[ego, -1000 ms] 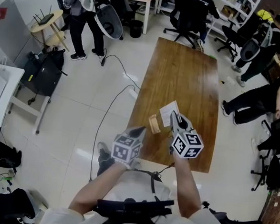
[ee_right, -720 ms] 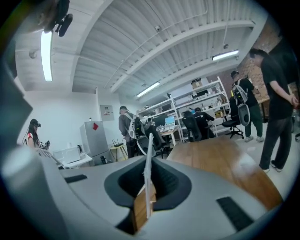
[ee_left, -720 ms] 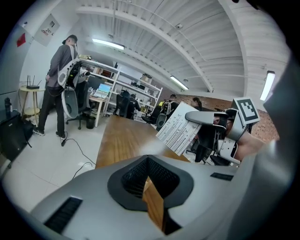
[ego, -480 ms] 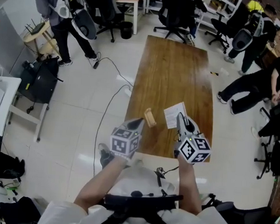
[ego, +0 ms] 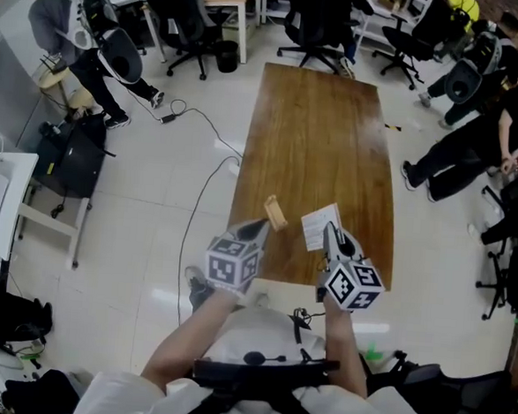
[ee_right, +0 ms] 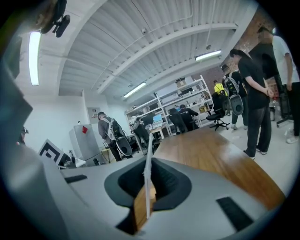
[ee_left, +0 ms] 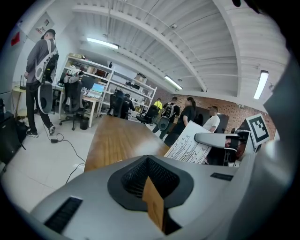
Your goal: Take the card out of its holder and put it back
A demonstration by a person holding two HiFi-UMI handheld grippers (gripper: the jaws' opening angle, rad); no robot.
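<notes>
A small wooden card holder [ego: 276, 213] hangs over the near end of the long wooden table [ego: 317, 135], with my left gripper [ego: 259, 225] shut on it. In the left gripper view the holder [ee_left: 153, 208] sits edge-on between the jaws of the left gripper [ee_left: 154, 206]. The white printed card [ego: 318, 225] is apart from the holder, a little to its right, pinched by my right gripper [ego: 330, 235]. The right gripper view shows the card [ee_right: 148, 180] edge-on and upright in the right gripper [ee_right: 147, 197], with a brownish strip beside it low in the jaws.
Both grippers hover near the table's near edge. A cable [ego: 206, 182] runs over the floor left of the table. Office chairs [ego: 316, 20] stand at the far end. People [ego: 448, 162] are at the right, and another person [ego: 69, 20] is at the far left.
The card stood against the holder a second ago and now is clear of it. My right gripper carried the card off to the right, while the left gripper stayed roughly in place with the holder.
</notes>
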